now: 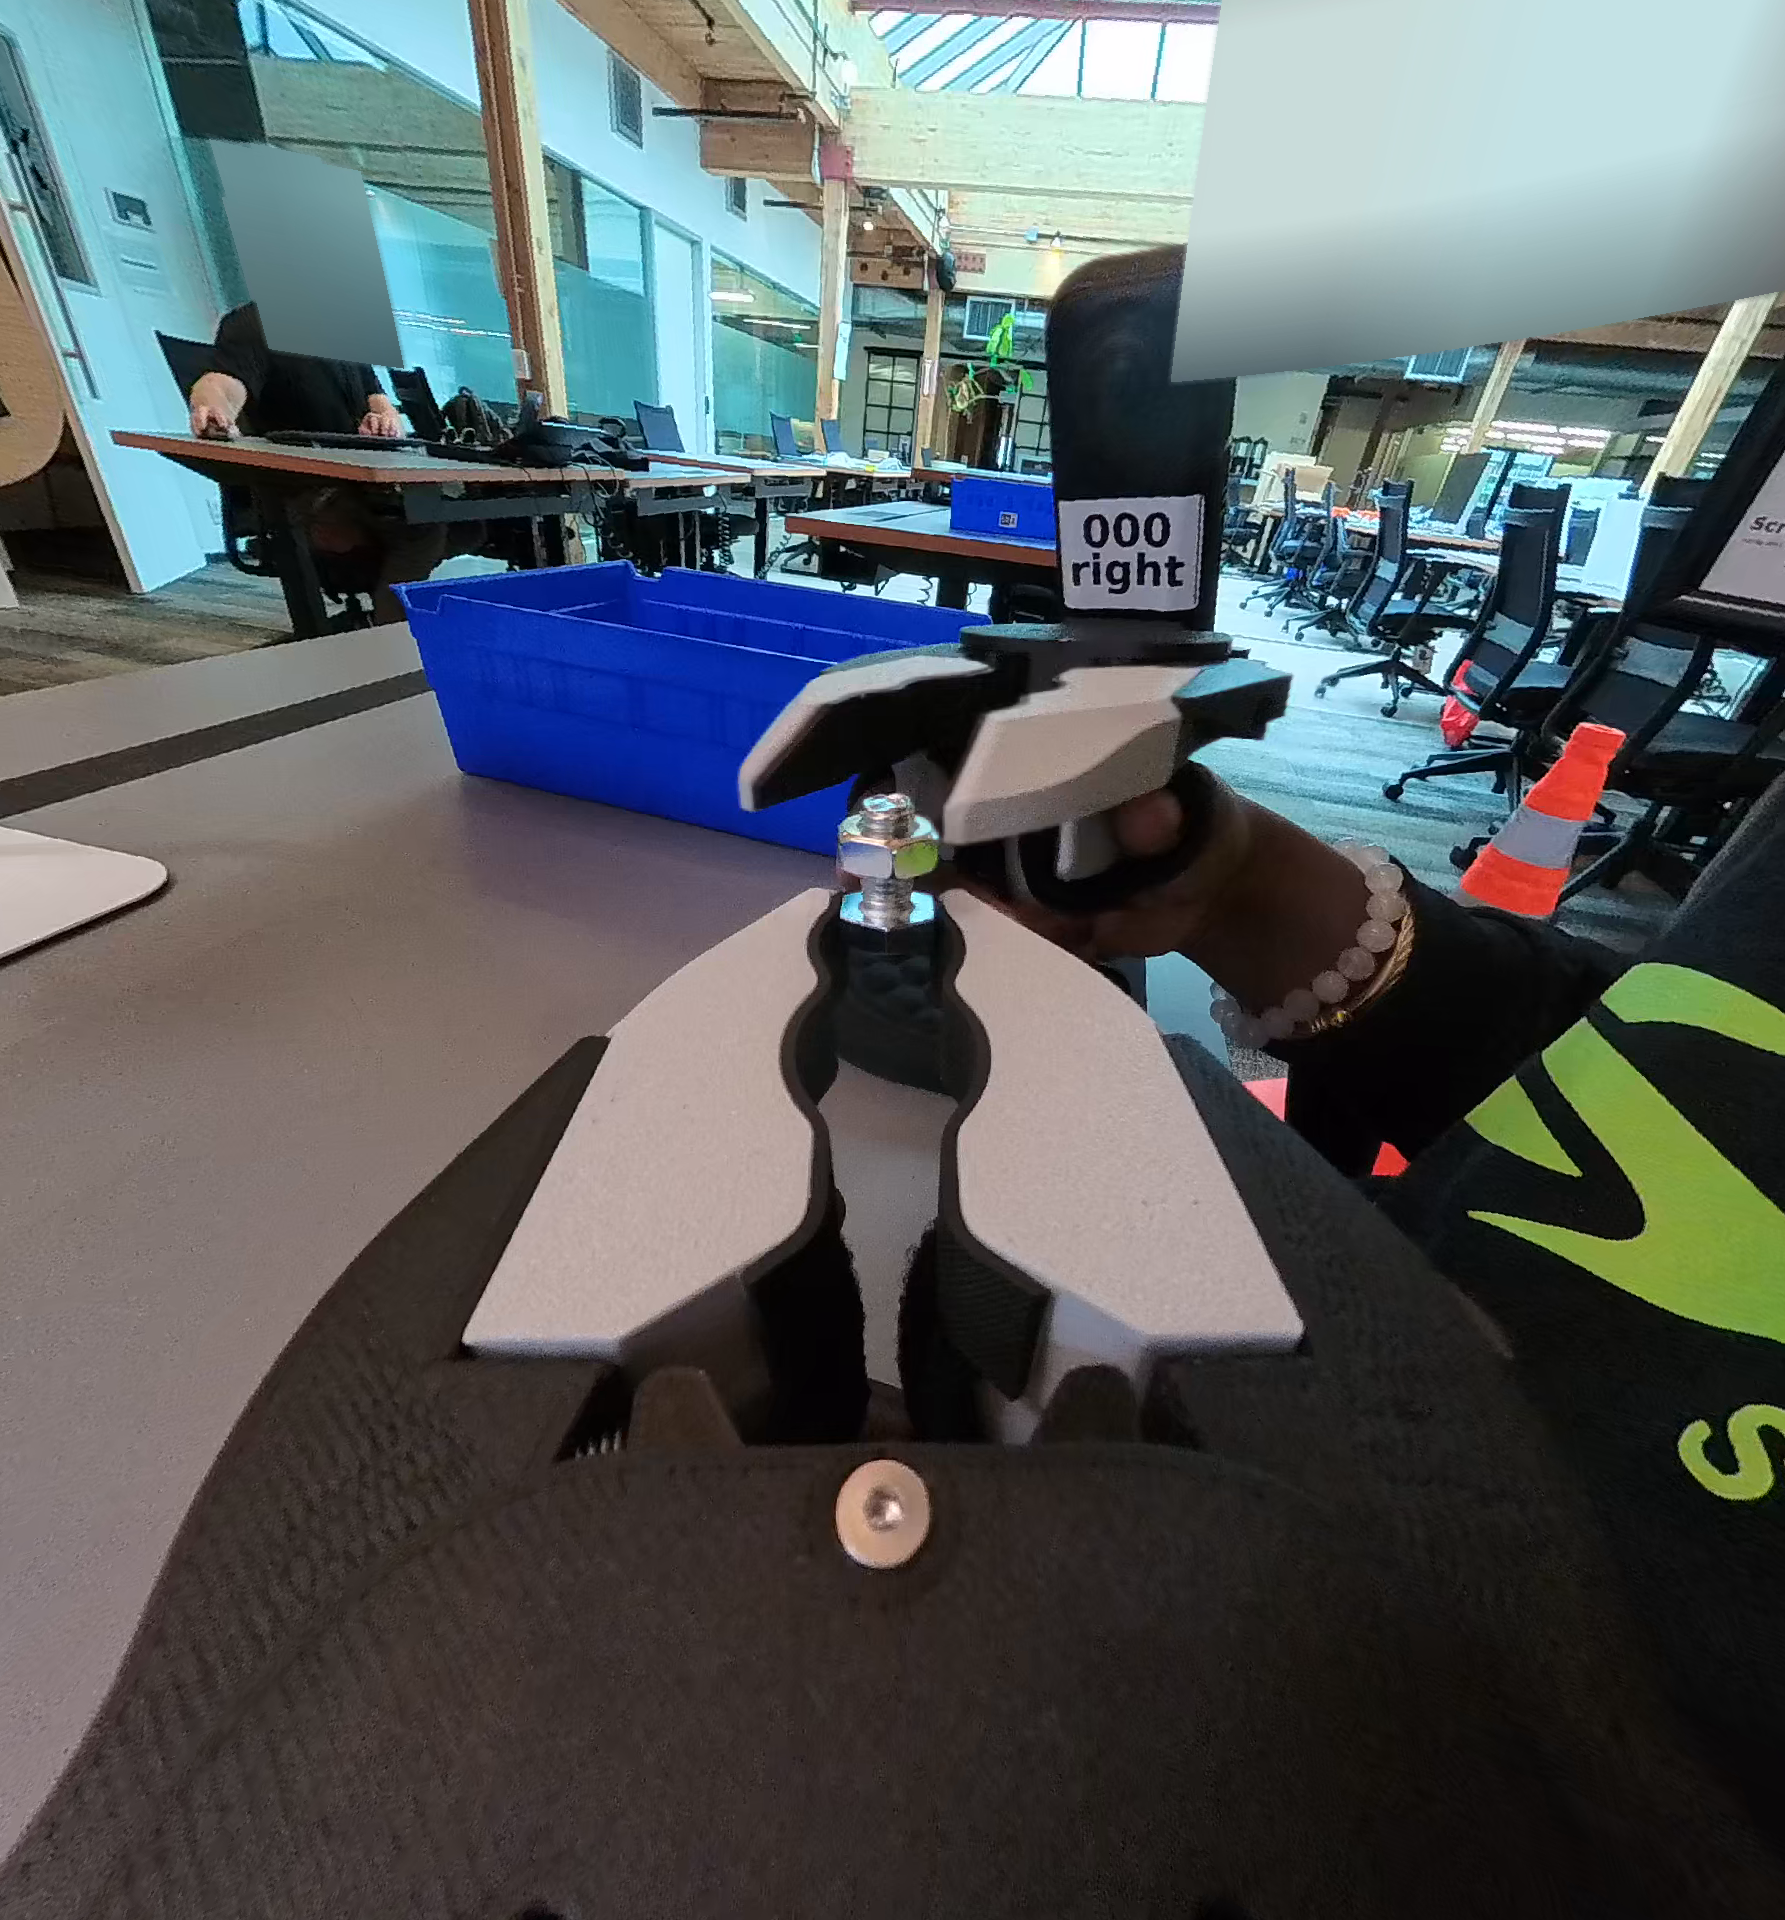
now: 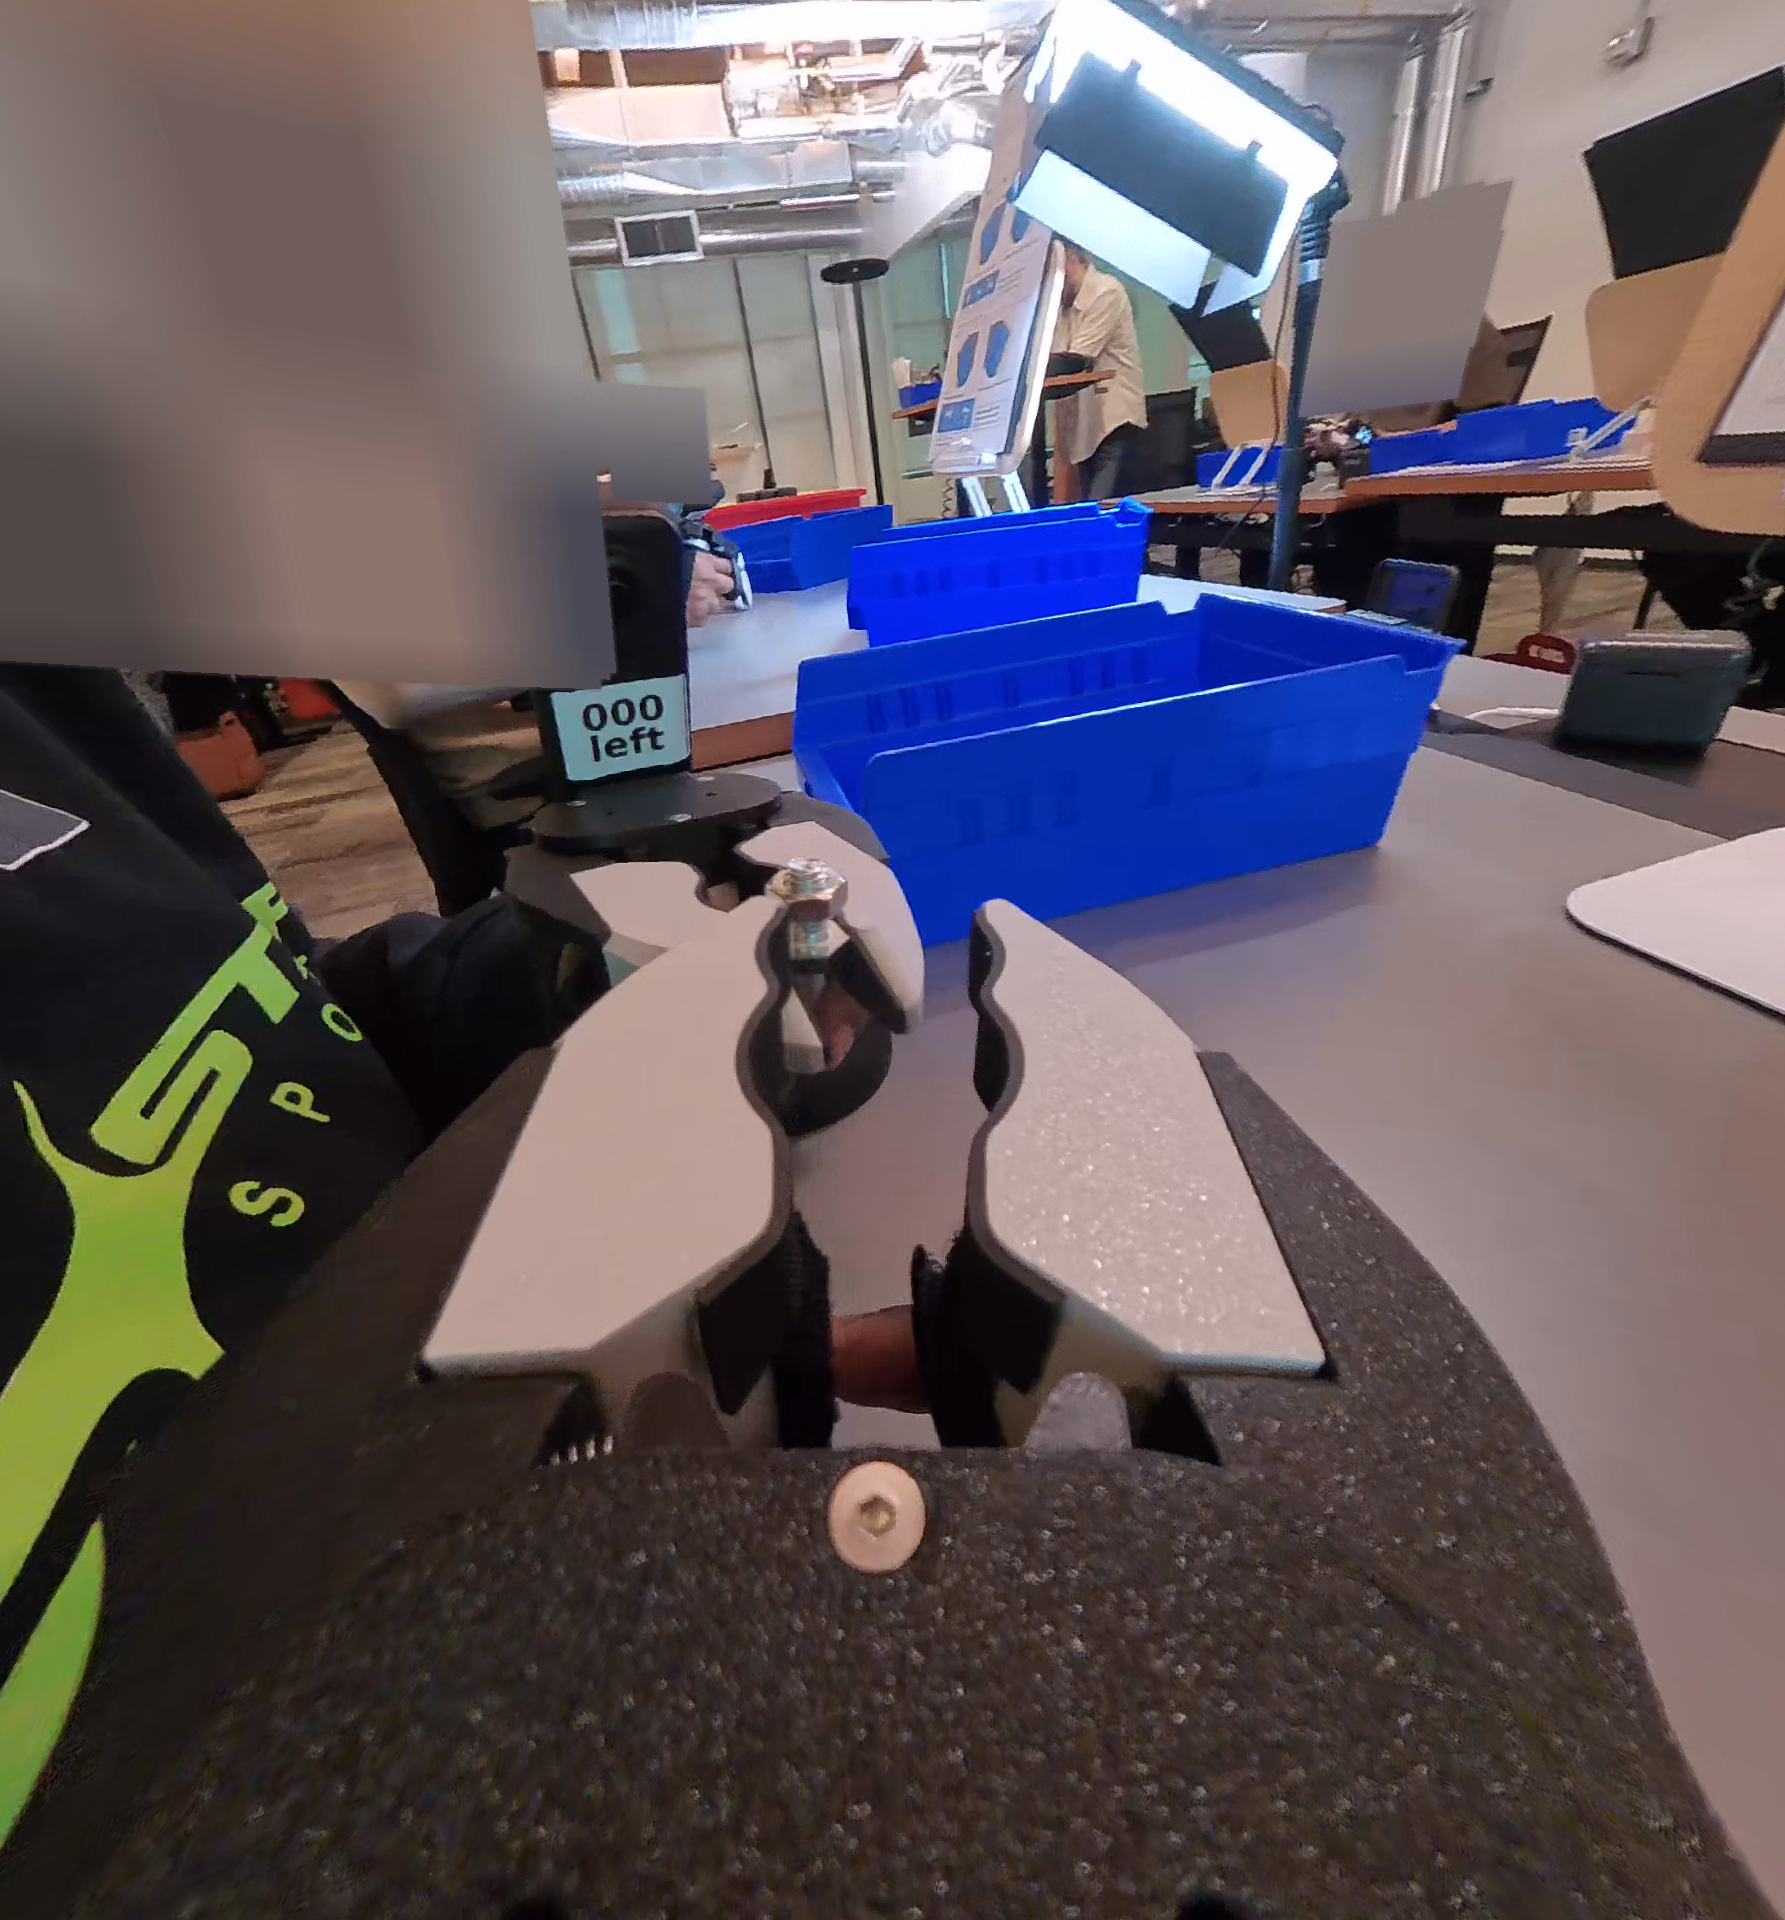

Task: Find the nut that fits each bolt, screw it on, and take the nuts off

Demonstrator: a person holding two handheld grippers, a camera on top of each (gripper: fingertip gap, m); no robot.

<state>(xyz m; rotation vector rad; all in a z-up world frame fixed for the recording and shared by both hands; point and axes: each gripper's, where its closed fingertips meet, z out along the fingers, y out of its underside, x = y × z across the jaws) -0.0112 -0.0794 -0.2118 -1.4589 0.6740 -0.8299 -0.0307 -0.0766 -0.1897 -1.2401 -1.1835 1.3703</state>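
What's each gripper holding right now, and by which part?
The left gripper is shut on the bolt, clamping its head end; the shaft with the nut sticks up. The right gripper holds nothing, its jaws open.

The table point(image 1: 244, 1039) is a flat grey surface crossed by a dark stripe point(image 1: 181, 743) near its far side. A blue plastic bin point(image 1: 639, 696) stands on it, open at the top, with ribbed walls and a divider inside. A white rounded plate or base point(image 1: 26, 904) lies flat near the table's edge, well apart from the bin. In the right wrist view a dark teal case point(image 2: 1646, 691) sits farther back.
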